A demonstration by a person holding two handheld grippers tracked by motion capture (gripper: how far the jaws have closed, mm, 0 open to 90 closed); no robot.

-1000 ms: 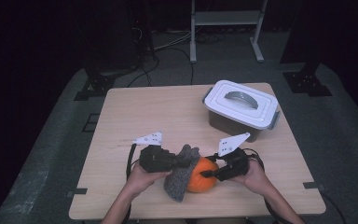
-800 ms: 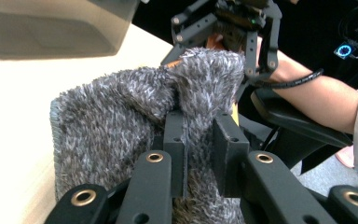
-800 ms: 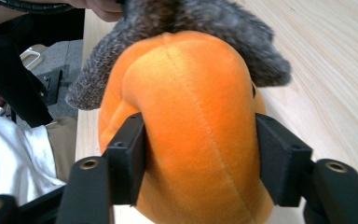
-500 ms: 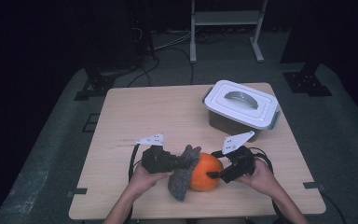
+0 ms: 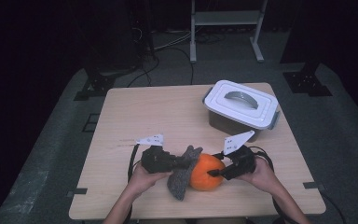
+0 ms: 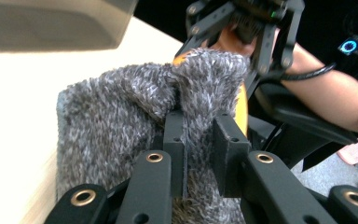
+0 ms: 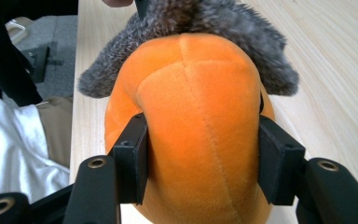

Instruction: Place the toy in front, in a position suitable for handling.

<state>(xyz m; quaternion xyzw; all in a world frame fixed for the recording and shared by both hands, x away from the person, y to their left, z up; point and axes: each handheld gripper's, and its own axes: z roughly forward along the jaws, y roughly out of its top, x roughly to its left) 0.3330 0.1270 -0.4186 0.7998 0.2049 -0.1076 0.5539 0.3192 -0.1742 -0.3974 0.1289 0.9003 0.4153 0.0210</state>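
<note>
Near the front edge of the surface, the left gripper pinches the fuzzy grey cloth tight, while the right gripper, whose fingers have just been closing, squeezes the orange plush ball just beside it.

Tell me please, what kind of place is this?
Probably a lab or recording studio, not a home. A lone wooden table stands on grey carpet among dark surroundings, cables trail across the floor, and a metal equipment stand is behind it.
</note>
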